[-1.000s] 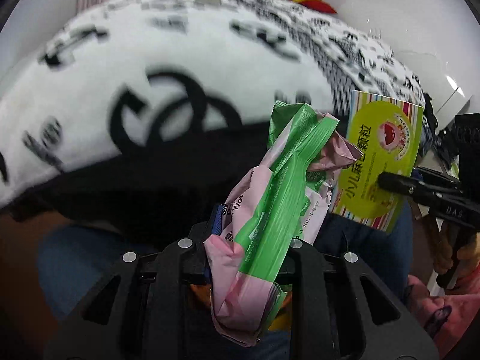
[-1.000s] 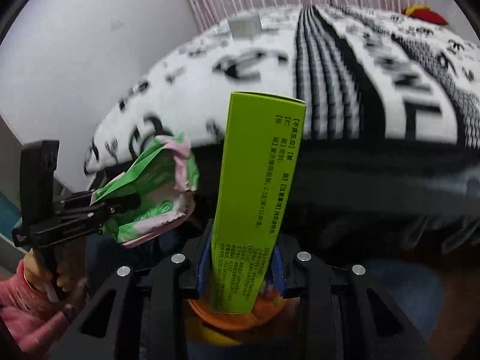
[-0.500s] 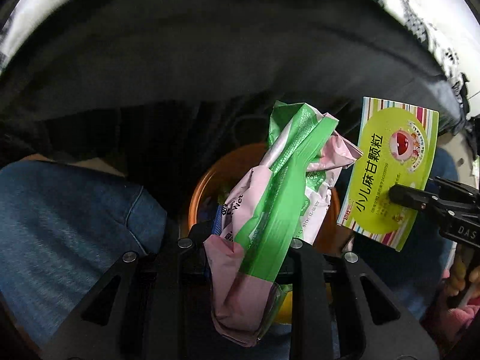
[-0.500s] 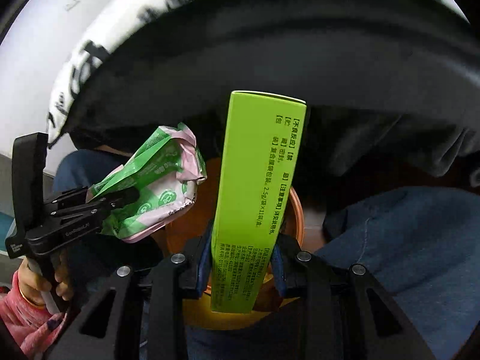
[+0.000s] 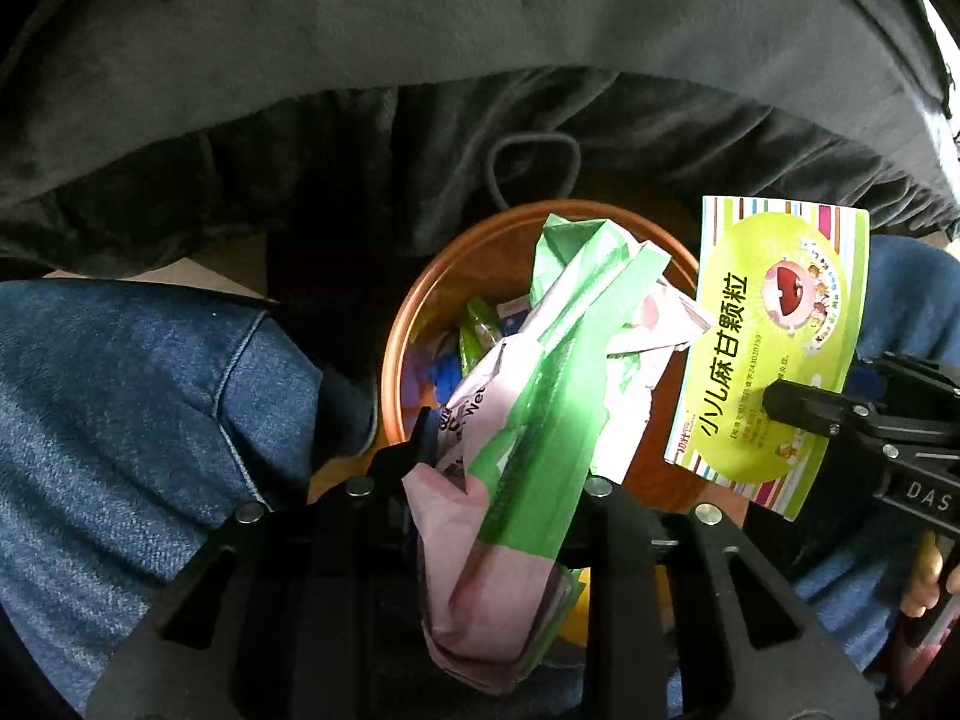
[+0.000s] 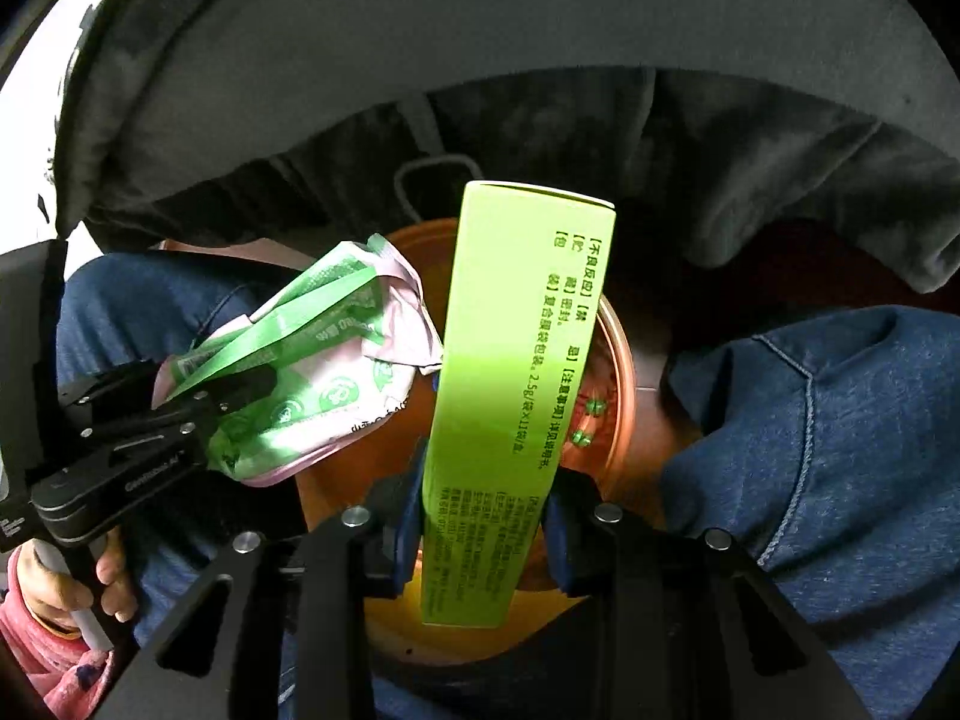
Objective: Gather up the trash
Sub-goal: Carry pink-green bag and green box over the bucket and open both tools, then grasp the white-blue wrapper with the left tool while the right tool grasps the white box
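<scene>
A crumpled pink and green wet-wipe wrapper (image 5: 540,396) stands between the fingers of my left gripper (image 5: 504,450). Its jaws are opening, and the wrapper still hangs in them over the round orange bin (image 5: 408,324). My right gripper (image 6: 486,504) is shut on a tall lime-green medicine box (image 6: 516,360); its jaws are just starting to open. The box hangs upright over the same bin (image 6: 618,348). Each wrist view shows the other gripper: the right gripper (image 5: 798,414) with the box (image 5: 774,348), the left gripper (image 6: 240,390) with the wrapper (image 6: 324,378).
The bin holds several colourful wrappers (image 5: 480,324). A person's jeans-clad legs (image 5: 150,408) (image 6: 840,450) flank the bin closely on both sides. A dark blanket edge (image 5: 420,120) hangs just beyond it, with a dark cord loop (image 5: 534,168) near the rim.
Both grippers have sunk with their loads and tipped down; the patterned blanket top has left view and the orange bin now fills the middle. The left gripper's fingers have parted a little.
</scene>
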